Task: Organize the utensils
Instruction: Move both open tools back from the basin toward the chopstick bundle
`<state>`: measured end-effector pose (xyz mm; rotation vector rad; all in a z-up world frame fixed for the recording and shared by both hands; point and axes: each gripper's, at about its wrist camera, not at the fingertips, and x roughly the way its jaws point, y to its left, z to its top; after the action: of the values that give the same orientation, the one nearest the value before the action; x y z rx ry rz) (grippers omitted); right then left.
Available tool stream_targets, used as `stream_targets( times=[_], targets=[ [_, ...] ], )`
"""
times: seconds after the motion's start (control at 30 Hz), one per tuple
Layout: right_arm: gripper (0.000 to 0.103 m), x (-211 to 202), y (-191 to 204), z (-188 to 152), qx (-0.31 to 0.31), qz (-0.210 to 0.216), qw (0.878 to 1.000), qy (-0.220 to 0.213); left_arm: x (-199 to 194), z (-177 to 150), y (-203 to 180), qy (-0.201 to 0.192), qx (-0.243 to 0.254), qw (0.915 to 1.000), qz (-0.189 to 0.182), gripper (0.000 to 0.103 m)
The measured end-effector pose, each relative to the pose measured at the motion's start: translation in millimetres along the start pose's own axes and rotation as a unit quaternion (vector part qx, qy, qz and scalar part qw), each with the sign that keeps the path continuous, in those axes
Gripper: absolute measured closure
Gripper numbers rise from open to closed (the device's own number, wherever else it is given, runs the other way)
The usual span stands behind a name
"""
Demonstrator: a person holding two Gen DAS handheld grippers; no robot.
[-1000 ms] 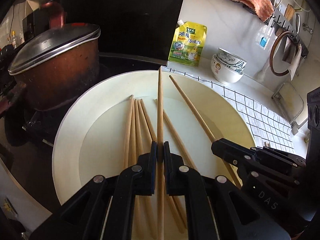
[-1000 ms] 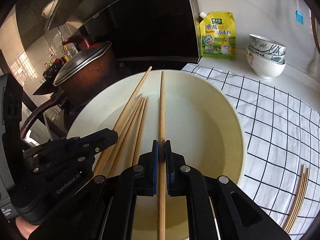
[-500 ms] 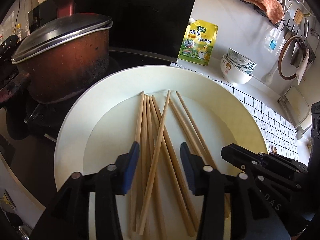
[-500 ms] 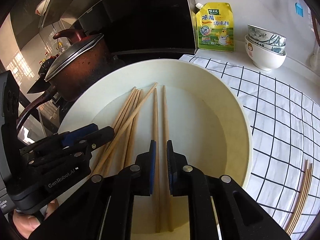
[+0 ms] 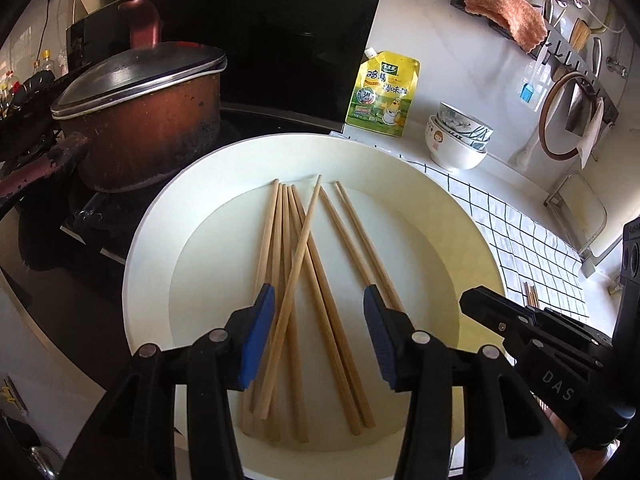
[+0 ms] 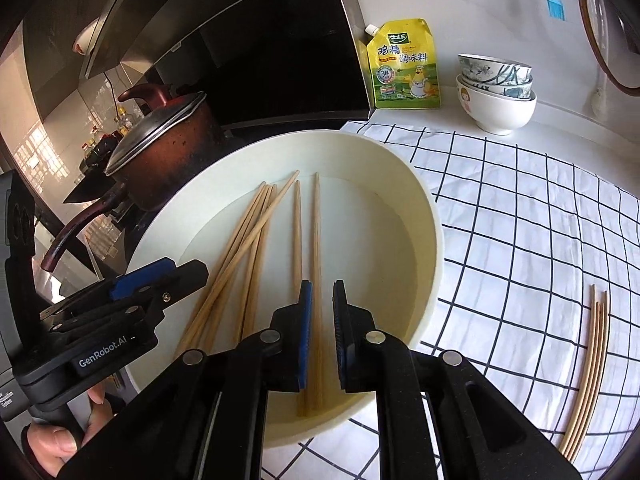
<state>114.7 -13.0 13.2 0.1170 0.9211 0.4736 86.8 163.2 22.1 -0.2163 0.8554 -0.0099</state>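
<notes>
Several wooden chopsticks [image 5: 304,248] lie in a wide cream dish [image 5: 460,208], most in a loose fan with one crossed over the others. My left gripper [image 5: 318,294] hovers open above their near ends, holding nothing. In the right wrist view two chopsticks [image 6: 316,220] lie side by side in the dish [image 6: 432,216]. My right gripper [image 6: 322,292] hangs over them with its jaws a narrow gap apart; the pads press on nothing. The left gripper [image 6: 188,270] shows at the dish's left edge, and the right gripper [image 5: 474,300] sits at its right edge.
A lidded brown pot [image 5: 152,132] stands on the stove to the left. At the back are a yellow seasoning pouch [image 5: 384,96] and stacked bowls [image 6: 496,92]. A checked cloth [image 6: 520,220] covers the counter on the right, with several more chopsticks [image 6: 592,360] on it.
Both grippers let go of the single chopstick each held; the two now lie in the dish. The left jaws opened wide, the right only slightly, and both pulled back a little.
</notes>
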Motion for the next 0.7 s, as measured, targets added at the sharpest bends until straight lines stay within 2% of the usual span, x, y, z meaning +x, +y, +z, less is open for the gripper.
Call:
stream_targets(
  times=[0.27, 0.47, 0.7],
  targets=[
    [0.089, -41.4, -26.2, -23.4, 0.024, -0.019, 0.999, -0.030, -15.6, -7.8, -32.8, -0.008, 0.022, 0.9995, -0.022, 0.056],
    [0.085, -77.6, -62.8, -42.3, 0.052, -0.059, 0.996, -0.052, -23.0, -13.5, -73.6, -0.009, 0.053, 0.9971, -0.055, 0.056],
    [0.083, -114.9, -111.3, -69.7, 0.100, -0.104, 0.987, -0.067, -26.4, -27.0, -129.6, -0.001, 0.093, 0.9902, -0.103, 0.056]
  ],
)
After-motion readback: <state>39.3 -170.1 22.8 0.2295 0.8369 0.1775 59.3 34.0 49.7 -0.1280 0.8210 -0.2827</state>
